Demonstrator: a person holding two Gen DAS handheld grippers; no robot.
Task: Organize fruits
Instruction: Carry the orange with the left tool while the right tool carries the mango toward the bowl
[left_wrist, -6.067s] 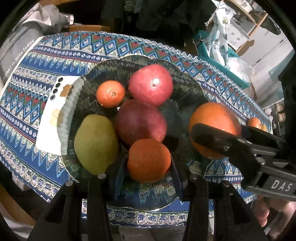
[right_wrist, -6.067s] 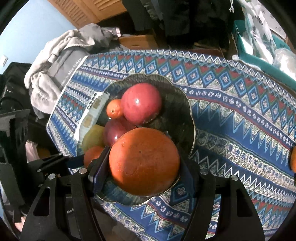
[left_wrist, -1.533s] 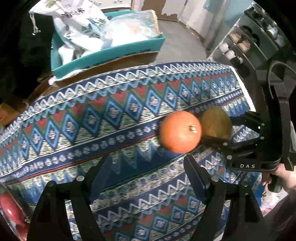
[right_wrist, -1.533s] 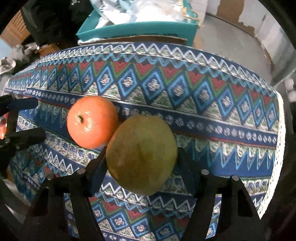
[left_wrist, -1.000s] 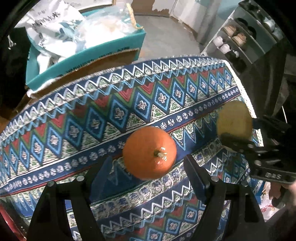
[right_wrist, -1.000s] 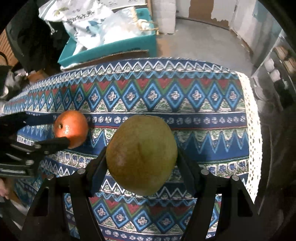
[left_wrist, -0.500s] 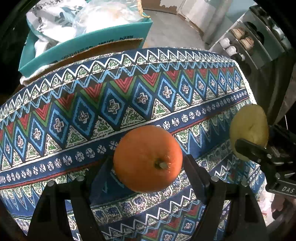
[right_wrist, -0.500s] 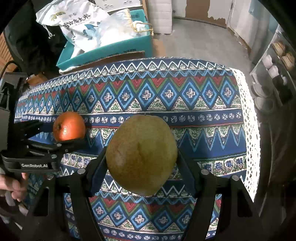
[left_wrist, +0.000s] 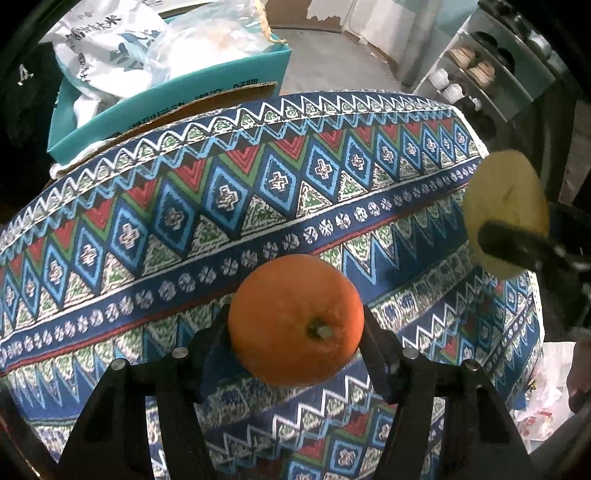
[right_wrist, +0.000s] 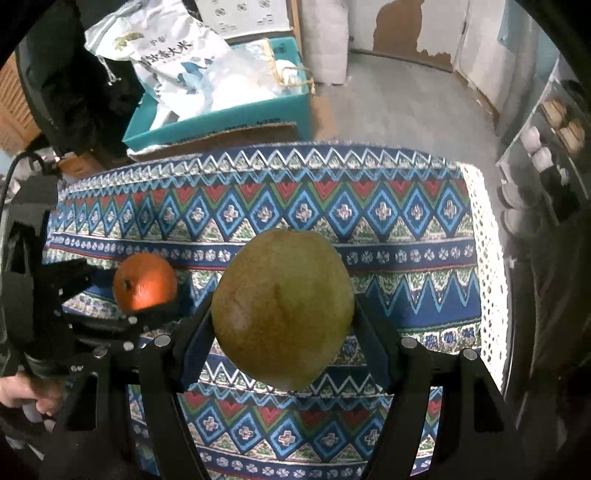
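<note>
My left gripper (left_wrist: 295, 325) is shut on an orange (left_wrist: 295, 319) with its stem facing the camera, held just above the patterned tablecloth (left_wrist: 184, 206). The orange also shows in the right wrist view (right_wrist: 144, 282), between the left gripper's fingers at the left. My right gripper (right_wrist: 282, 314) is shut on a yellow-green pear (right_wrist: 282, 308) and holds it above the cloth. The pear also shows at the right edge of the left wrist view (left_wrist: 504, 214), clamped by a black finger.
A teal cardboard box (left_wrist: 173, 99) with white plastic bags stands behind the table's far edge. The table's right end with white lace trim (right_wrist: 487, 266) drops to a concrete floor. A shelf with shoes (right_wrist: 554, 122) stands at the right.
The left gripper has closed on the orange, which was loose between open fingers half a second ago. The right gripper has lifted the pear higher and pulled back.
</note>
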